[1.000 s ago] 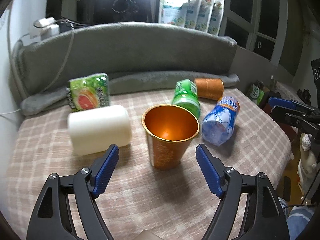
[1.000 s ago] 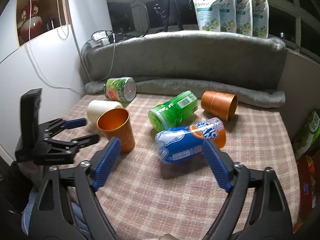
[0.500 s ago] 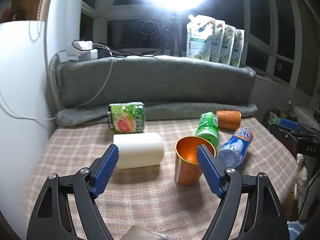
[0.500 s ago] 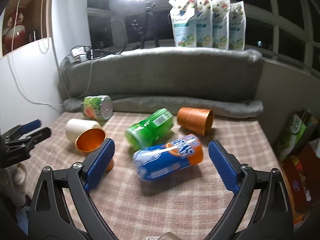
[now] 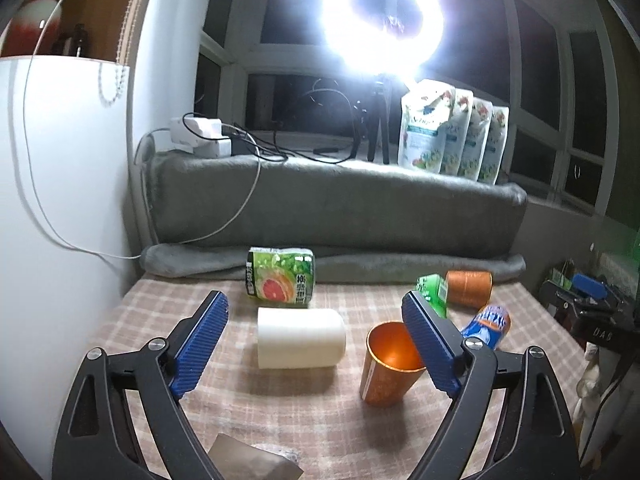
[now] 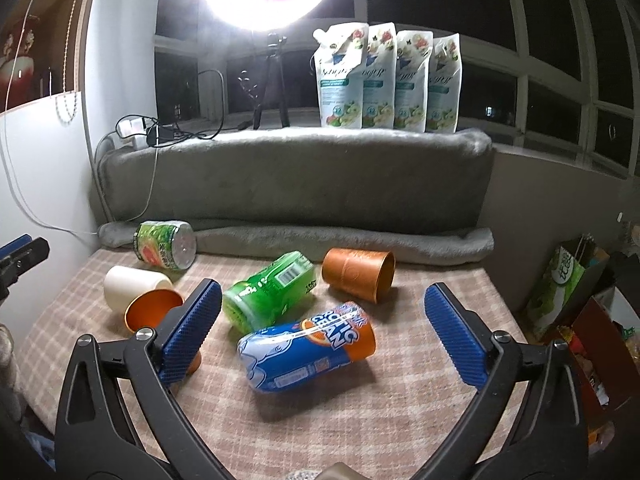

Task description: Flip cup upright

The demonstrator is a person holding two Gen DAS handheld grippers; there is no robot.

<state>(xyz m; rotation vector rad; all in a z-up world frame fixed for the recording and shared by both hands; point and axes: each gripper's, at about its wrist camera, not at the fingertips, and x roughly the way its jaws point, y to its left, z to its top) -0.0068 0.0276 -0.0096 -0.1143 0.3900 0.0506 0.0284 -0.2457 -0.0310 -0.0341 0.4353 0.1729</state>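
Observation:
An orange cup (image 5: 386, 364) stands upright on the checked cloth, mouth up, partly behind my left gripper's right finger; it also shows in the right wrist view (image 6: 154, 310). A white cup (image 5: 300, 338) lies on its side to its left, also in the right wrist view (image 6: 134, 282). A second orange cup (image 5: 468, 288) lies on its side at the back, also in the right wrist view (image 6: 358, 274). My left gripper (image 5: 316, 340) is open and empty, held back above the cloth. My right gripper (image 6: 322, 332) is open and empty.
A green bottle (image 6: 270, 292), a blue-orange bottle (image 6: 306, 352) and a green grapefruit can (image 5: 280, 280) lie on the cloth. A grey cushion (image 5: 340, 204) backs the surface. A ring light (image 5: 384, 20) glares behind. A white wall (image 5: 60, 200) is left.
My left gripper has pulled back and up from the upright orange cup and turned left, so the cup now sits at its right finger. My right gripper has also drawn back and risen.

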